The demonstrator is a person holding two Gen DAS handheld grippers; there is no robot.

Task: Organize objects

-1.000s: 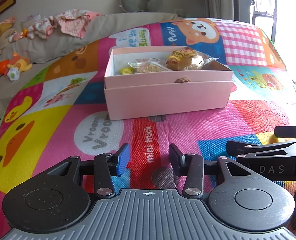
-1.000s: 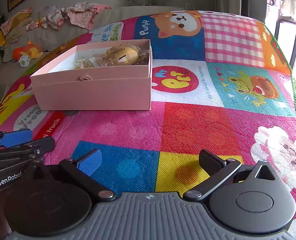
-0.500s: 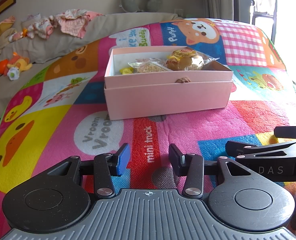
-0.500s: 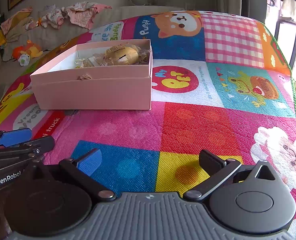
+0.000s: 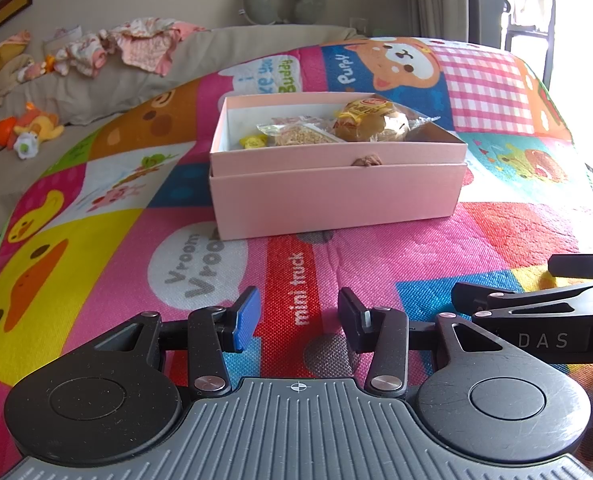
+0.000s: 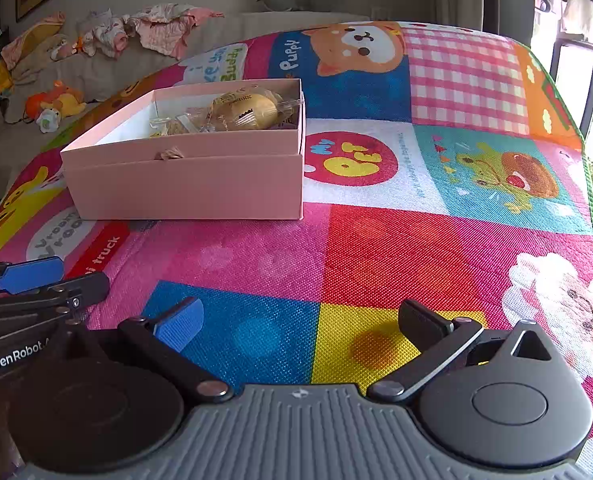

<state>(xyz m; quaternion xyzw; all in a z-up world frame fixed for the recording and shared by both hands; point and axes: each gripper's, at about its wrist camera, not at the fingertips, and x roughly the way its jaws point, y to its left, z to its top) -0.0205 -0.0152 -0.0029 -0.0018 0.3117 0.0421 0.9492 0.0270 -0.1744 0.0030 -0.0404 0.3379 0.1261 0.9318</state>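
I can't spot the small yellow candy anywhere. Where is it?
In the left wrist view, the yellow candy lies inside the pink box, toward its left end, beside the clear snack packet.

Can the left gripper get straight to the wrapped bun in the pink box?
Probably yes. The left gripper is open and empty, bare play mat lies ahead, and the pink box has no lid, leaving the wrapped bun exposed from above.
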